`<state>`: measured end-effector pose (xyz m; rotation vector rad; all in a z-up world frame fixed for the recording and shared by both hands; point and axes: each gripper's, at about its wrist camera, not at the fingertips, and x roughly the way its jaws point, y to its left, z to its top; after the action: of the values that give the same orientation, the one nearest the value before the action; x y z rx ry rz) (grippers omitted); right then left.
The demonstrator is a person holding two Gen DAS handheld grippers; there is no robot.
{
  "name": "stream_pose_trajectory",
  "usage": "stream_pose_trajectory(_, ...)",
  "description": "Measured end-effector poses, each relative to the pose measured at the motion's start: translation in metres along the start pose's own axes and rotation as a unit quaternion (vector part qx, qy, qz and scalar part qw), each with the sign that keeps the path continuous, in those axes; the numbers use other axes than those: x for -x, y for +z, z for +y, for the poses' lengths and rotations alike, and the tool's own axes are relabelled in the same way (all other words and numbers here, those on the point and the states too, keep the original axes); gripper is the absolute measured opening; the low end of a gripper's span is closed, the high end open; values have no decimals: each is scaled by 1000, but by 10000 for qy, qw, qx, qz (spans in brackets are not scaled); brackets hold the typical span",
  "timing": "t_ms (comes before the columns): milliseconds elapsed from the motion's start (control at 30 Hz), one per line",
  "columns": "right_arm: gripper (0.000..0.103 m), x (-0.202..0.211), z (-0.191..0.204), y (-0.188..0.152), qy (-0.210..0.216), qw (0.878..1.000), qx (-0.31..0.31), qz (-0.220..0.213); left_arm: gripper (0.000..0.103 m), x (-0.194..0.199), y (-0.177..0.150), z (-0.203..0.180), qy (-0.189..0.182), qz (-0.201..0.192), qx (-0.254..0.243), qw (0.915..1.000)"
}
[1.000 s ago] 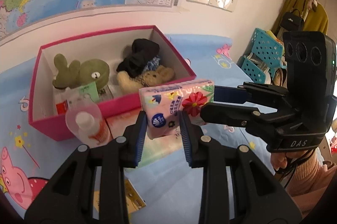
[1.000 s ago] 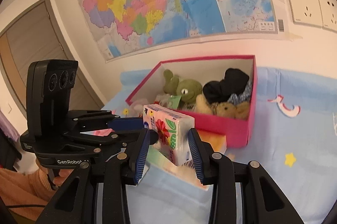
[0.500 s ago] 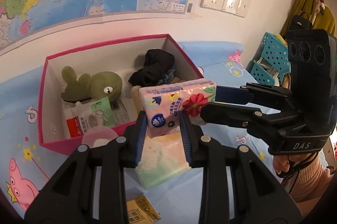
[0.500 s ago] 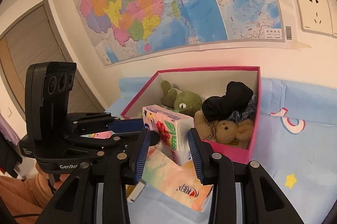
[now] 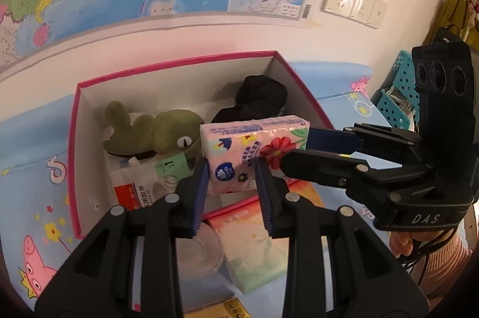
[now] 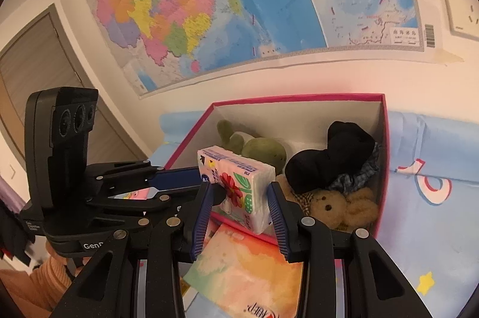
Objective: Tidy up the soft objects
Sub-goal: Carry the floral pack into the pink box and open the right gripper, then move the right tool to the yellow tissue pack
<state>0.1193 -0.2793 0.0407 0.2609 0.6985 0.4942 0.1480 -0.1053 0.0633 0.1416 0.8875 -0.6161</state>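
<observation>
Tissue pack [image 5: 254, 150] carried closer, now over pink box [image 5: 74, 156] front rim; left gripper [image 5: 232, 183] and right gripper [image 6: 239, 207] both pinching its ends, long axis spanning between them.

Both grippers black plastic, blue ribbed pads, silver round screw heads along the linkages. Right gripper [image 5: 295, 147]: upright block with three round lenses, white "DAS" lettering below it; thin black cables beside a pink ribbed sleeve [image 5: 443, 261]. Left gripper [image 6: 179, 183]: same three-lens block, "Gen" lettering below; orange-tan ribbed sleeve [image 6: 45, 276] under it.
</observation>
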Motion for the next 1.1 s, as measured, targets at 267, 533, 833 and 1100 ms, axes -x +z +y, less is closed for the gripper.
stream_pose_trajectory(267, 38, -22, -8, 4, -47, 9996, -91, 271, 33, -19, 5, 19, 35, 255, 262, 9993)
stream_pose_trajectory(533, 41, -23, -7, 4, -205, 9993, -151, 278, 33, -14, 2, 33, 216, 153, 511, 9983)
stream_pose_trajectory(833, 42, 13, 8, -14, -195, 9997, 114, 61, 42, 42, -31, 24, 463, -620, 183, 9968)
stream_pose_trajectory(1100, 49, 41, 41, -60, 325, 9978, 564, 156, 55, 74, -87, 32, 392, -847, 321, 9951)
